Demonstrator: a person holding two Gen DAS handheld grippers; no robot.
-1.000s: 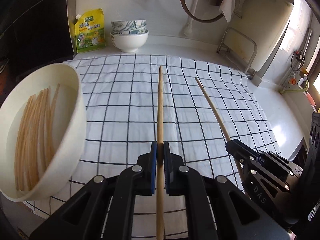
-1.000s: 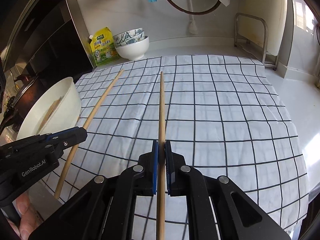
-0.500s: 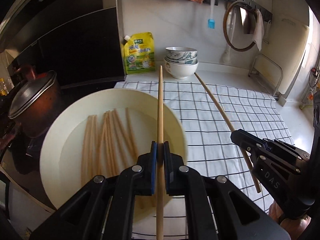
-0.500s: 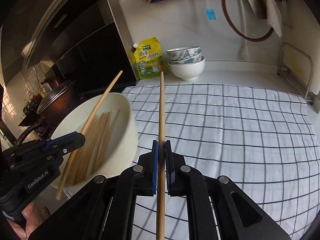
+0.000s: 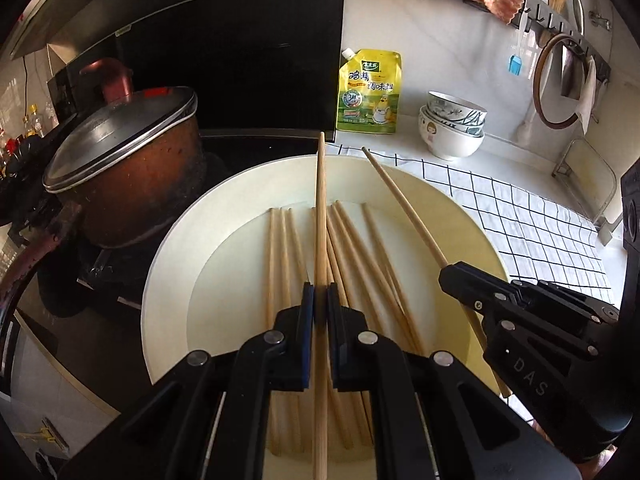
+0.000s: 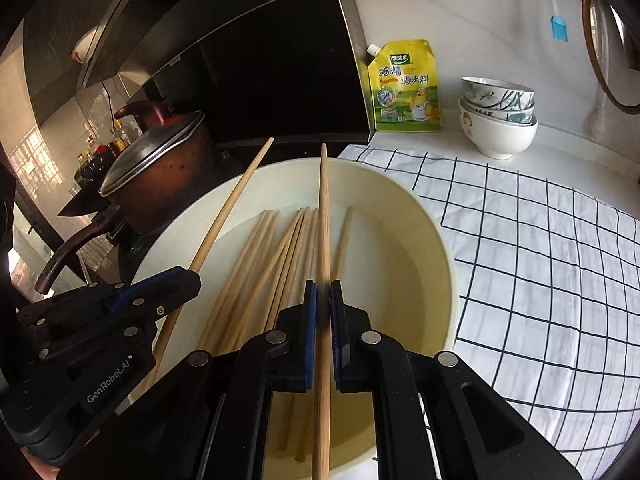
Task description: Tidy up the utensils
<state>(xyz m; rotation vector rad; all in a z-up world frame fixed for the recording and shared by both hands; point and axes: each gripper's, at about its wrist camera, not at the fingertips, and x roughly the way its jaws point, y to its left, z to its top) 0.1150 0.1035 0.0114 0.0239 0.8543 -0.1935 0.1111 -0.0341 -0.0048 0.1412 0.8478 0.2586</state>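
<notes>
Over the cream bowl (image 5: 168, 240), inside its rim, the left gripper (image 5: 320, 300) and right gripper (image 6: 323, 300) are each clamping one chopstick (image 5: 320, 208), pot (image 5: 132, 176) crowding left.

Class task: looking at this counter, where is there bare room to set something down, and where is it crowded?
Free: the white black-checked cloth, right of the large cream bowl and in front of the stacked small bowls. Crowded: the cream bowl's floor, covered by loose wooden chopsticks, and the stove side, filled by the lidded brown pot.
</notes>
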